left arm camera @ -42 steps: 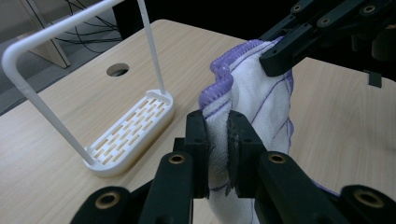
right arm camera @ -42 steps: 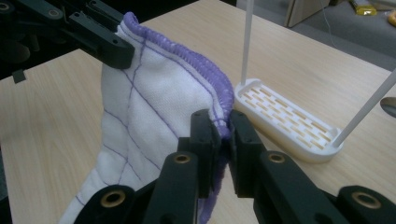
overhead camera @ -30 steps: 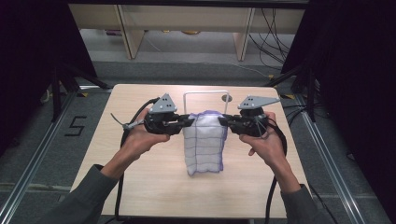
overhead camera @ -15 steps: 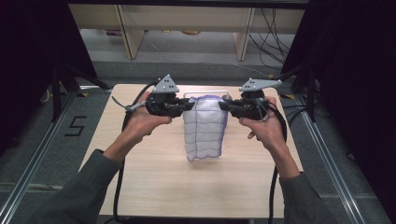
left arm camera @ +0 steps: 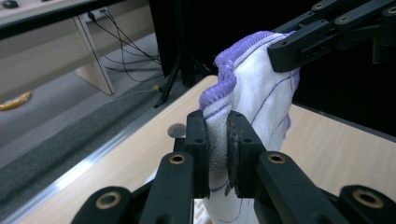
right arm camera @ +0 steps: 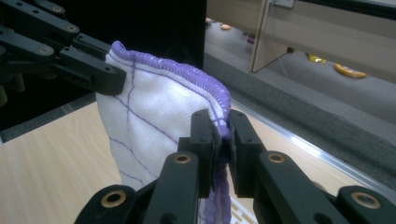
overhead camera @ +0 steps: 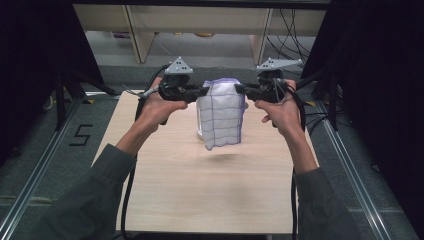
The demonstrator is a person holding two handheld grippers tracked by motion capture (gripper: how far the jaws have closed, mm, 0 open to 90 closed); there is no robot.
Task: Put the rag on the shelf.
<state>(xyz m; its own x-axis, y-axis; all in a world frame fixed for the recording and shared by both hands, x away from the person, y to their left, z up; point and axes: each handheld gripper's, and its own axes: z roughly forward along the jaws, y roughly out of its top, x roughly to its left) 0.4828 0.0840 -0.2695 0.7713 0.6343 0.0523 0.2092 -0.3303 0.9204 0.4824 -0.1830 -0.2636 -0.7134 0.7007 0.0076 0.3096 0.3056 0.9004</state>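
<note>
A white cloth [overhead camera: 221, 116] with thin purple grid lines and a purple stitched hem hangs folded in the air above the wooden table [overhead camera: 200, 190]. My left gripper [overhead camera: 204, 91] is shut on its upper left corner, and my right gripper [overhead camera: 238, 89] is shut on its upper right corner. In the left gripper view the cloth [left arm camera: 254, 100] is pinched between my jaws at the left gripper [left arm camera: 218, 154], with the other gripper clamped on its far end. The right gripper view shows the cloth [right arm camera: 156, 121] hem squeezed in the right gripper [right arm camera: 223, 140]. The cloth's lower edge hangs free of the table.
A small metal stand [overhead camera: 201, 131] sits on the table partly hidden behind the cloth. Cables trail from both grippers over the table's sides. Dark curtains flank the table, and wooden furniture legs [overhead camera: 135, 35] stand on the grey floor beyond it.
Both grippers have risen and moved away from me, lifting the cloth off the table so that it now hangs free between them.
</note>
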